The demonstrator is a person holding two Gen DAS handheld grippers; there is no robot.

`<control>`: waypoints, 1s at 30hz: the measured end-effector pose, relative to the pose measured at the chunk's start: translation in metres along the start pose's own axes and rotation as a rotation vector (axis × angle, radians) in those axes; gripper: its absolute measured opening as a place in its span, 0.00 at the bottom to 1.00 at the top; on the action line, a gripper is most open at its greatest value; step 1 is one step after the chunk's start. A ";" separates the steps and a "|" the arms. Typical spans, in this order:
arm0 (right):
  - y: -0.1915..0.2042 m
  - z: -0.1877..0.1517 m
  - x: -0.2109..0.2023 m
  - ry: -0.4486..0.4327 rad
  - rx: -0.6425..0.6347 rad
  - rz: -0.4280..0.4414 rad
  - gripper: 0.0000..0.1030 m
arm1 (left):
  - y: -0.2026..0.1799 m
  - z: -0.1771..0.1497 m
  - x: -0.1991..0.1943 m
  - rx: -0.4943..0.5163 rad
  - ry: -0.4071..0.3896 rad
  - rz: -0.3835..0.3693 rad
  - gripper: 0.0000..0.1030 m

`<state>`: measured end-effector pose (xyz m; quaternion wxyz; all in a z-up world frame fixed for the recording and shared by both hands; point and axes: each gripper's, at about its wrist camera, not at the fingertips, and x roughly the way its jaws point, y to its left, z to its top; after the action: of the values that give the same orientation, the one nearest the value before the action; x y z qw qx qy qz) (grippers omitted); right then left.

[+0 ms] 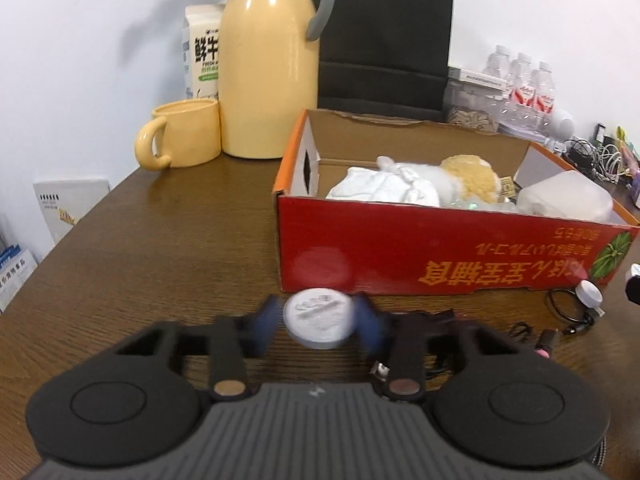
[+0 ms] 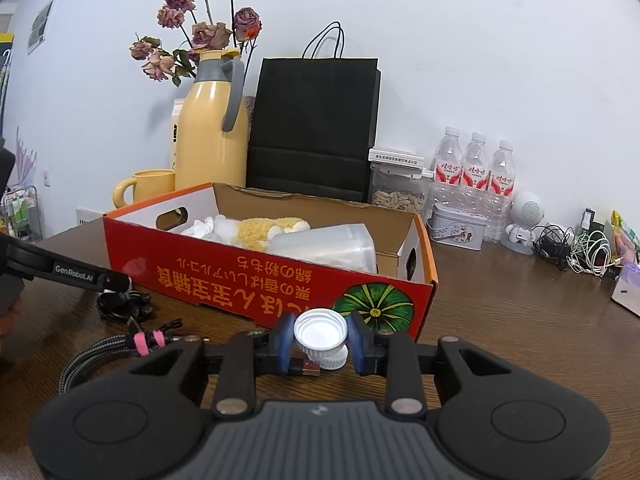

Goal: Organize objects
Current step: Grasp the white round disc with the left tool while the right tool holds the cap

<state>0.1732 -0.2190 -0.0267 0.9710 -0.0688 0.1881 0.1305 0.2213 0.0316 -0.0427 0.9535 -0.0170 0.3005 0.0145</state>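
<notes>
Wooden counter (image 1: 160, 240); grasp step: left gripper (image 1: 318, 320) jaws around round tin (image 1: 318, 318), contact unclear; right gripper (image 2: 320, 340) pinching white cap (image 2: 320, 334). Next: lift toward red box (image 1: 440, 248) at 12 o'clock.

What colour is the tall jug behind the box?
Pale yellow jug with a grey handle, clearest in the left wrist view.

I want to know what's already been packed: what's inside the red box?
In the red box: white cloth, a yellow plush toy and a translucent container. Anything beneath them is hidden.
</notes>
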 end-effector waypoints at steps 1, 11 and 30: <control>0.000 0.000 0.000 0.000 0.000 0.000 0.26 | -0.001 0.000 -0.001 0.003 -0.001 -0.004 0.37; 0.000 0.000 0.000 -0.003 -0.003 0.001 0.26 | 0.000 -0.002 -0.010 0.002 -0.026 -0.024 0.10; -0.001 0.001 0.000 -0.002 -0.004 0.002 0.26 | 0.001 0.004 0.011 -0.030 0.027 -0.048 0.58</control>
<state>0.1732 -0.2195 -0.0257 0.9709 -0.0704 0.1871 0.1321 0.2322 0.0328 -0.0458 0.9491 -0.0389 0.3125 -0.0041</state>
